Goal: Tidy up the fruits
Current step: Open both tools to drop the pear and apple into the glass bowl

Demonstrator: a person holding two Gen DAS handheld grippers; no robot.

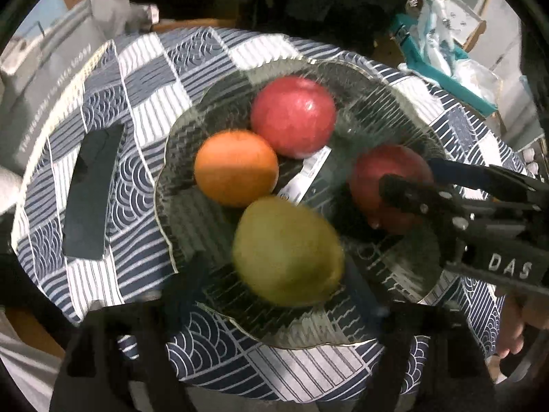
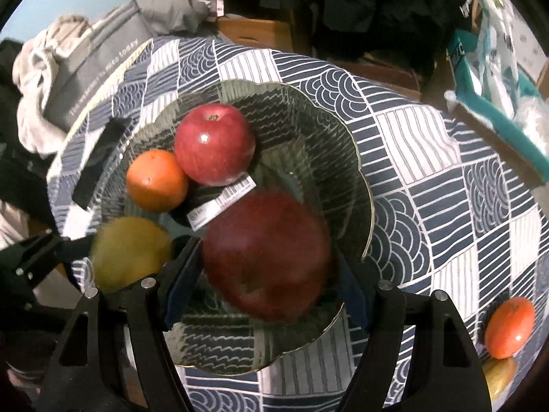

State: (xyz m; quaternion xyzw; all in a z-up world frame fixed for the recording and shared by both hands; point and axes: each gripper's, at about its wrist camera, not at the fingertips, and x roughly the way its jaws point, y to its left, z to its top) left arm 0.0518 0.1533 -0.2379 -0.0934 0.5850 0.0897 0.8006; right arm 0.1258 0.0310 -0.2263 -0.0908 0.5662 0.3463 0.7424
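A ribbed glass plate [image 1: 387, 103] [image 2: 308, 116] sits on the patterned cloth. It holds a red apple [image 1: 293, 116] [image 2: 214, 144] and an orange [image 1: 236, 168] [image 2: 157, 181]. My right gripper [image 2: 266, 267] [image 1: 408, 178] straddles a second, darker red apple [image 2: 267, 254] [image 1: 374, 185] over the plate; it seems shut on it. My left gripper [image 1: 288, 309] holds a blurred yellow-green pear [image 1: 288, 250] [image 2: 130, 250] between its fingers over the plate's near side.
A black flat object [image 1: 91, 192] [image 2: 99, 161] lies left of the plate. A barcode label [image 2: 223, 202] lies in the plate. Another orange [image 2: 509, 328] and a yellowish fruit [image 2: 497, 374] lie on the cloth at right. A grey bag [image 2: 99, 65] stands behind.
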